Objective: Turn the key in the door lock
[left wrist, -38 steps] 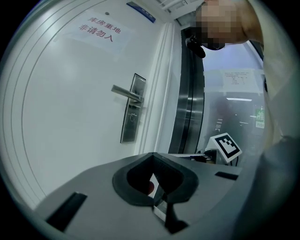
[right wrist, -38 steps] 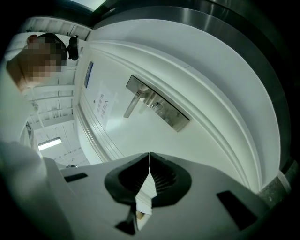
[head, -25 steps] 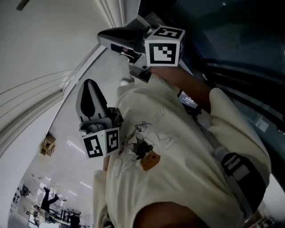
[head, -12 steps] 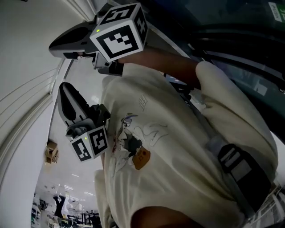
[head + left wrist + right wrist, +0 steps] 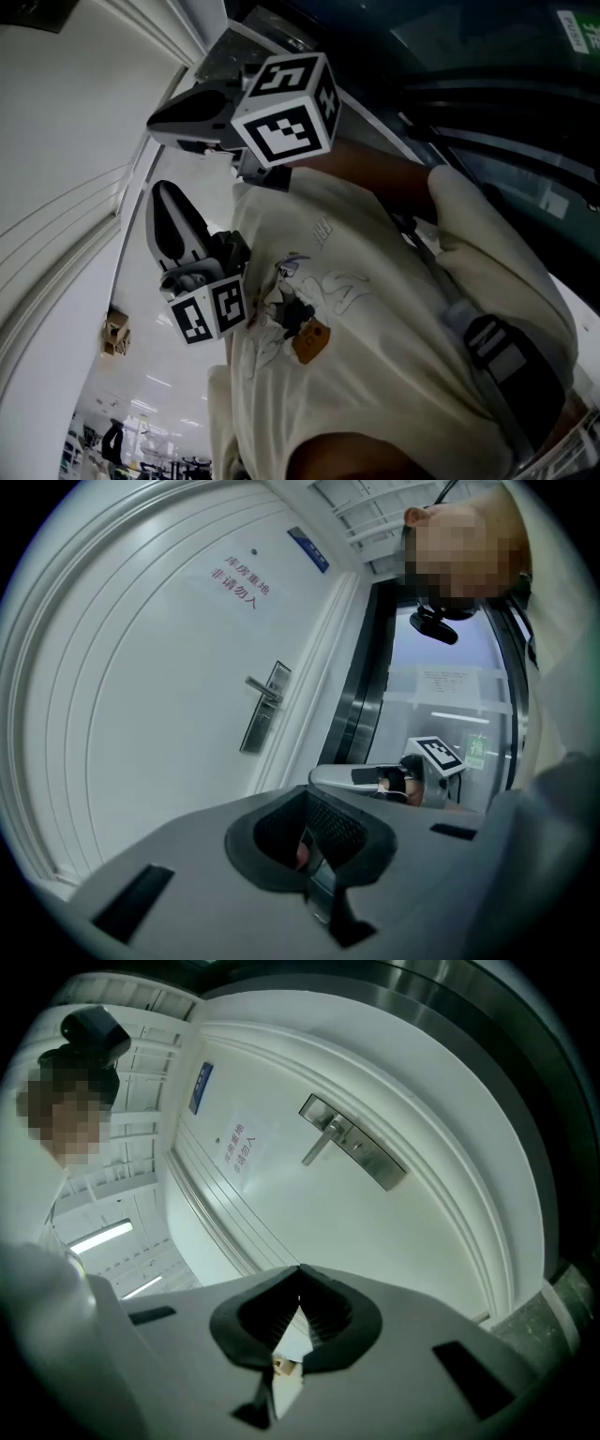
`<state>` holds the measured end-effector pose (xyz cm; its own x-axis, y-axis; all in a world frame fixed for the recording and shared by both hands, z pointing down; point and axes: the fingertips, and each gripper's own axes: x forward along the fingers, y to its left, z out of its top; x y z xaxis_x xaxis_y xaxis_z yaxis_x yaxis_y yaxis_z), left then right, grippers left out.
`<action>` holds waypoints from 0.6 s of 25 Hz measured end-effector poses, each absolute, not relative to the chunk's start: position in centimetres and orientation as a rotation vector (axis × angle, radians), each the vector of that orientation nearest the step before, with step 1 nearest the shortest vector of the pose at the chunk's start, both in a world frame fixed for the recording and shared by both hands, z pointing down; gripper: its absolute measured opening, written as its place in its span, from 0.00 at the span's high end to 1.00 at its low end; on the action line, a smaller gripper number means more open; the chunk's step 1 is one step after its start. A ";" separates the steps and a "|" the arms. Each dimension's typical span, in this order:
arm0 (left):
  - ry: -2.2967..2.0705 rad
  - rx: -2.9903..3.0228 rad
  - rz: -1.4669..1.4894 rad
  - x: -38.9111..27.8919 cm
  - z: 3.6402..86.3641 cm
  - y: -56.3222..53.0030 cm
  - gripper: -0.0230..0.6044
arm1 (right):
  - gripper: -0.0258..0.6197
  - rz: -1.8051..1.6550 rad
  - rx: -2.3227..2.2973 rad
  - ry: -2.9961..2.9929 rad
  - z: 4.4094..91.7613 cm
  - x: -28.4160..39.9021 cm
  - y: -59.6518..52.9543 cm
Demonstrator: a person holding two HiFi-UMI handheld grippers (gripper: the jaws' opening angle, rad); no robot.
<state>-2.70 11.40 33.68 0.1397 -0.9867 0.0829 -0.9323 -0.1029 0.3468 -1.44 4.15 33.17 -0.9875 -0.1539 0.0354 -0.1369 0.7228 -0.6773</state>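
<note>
Smooth white paint with a soft sheen on the door (image 5: 141,714). Reads as brushed silvery metal on the lock plate (image 5: 370,1159) and lever handle (image 5: 319,1146). Matt grey plastic on the left gripper (image 5: 314,855) and right gripper (image 5: 295,1312), lined with ribbed black pads (image 5: 328,1312). Soft cream cloth on the T-shirt (image 5: 394,375); glossy dark glass panel (image 5: 487,56).

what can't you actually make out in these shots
- Keyhole: too small to find on the lock plate in either gripper view; no key shows anywhere.
- Red door print: too small and distorted to read, left gripper view.
- Tan speck behind the right gripper's shut jaws: too small to identify, right gripper view.
- Lock plate again: out of sight in the head view, which the shirt mostly fills.
</note>
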 end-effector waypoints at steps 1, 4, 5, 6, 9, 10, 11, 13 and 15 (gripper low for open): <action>-1.860 2.115 -0.239 -2.1 33.8 11.4 0.96 | 0.95 -1.120 -0.259 2.901 33.3 -0.8 4.5; -1.825 2.102 -0.235 -0.8 35.5 10.1 0.95 | 0.95 -1.097 -0.352 2.922 35.3 0.9 4.6; -1.826 2.103 -0.222 -0.7 35.9 9.4 0.96 | 0.95 -1.089 -0.375 2.931 36.2 1.0 4.5; -1.834 2.108 -0.206 -0.7 36.2 8.7 0.95 | 0.95 -1.074 -0.393 2.945 37.0 0.8 4.5; -1.843 2.120 -0.170 -0.8 36.2 8.1 0.96 | 0.95 -0.989 -0.462 3.012 38.3 0.4 5.1; -1.846 2.117 -0.167 -0.8 36.1 8.1 0.96 | 0.95 -0.967 -0.480 3.030 38.4 0.3 5.4; -1.853 2.113 -0.167 -0.9 36.0 8.0 0.96 | 0.95 -0.953 -0.487 3.040 38.4 0.2 5.7; -1.872 2.111 -0.161 -1.3 35.7 7.5 0.95 | 0.95 -0.913 -0.488 3.056 38.3 -0.4 5.8; -1.887 2.110 -0.150 -1.7 35.5 6.9 0.95 | 0.95 -0.847 -0.508 3.079 38.4 -1.0 5.7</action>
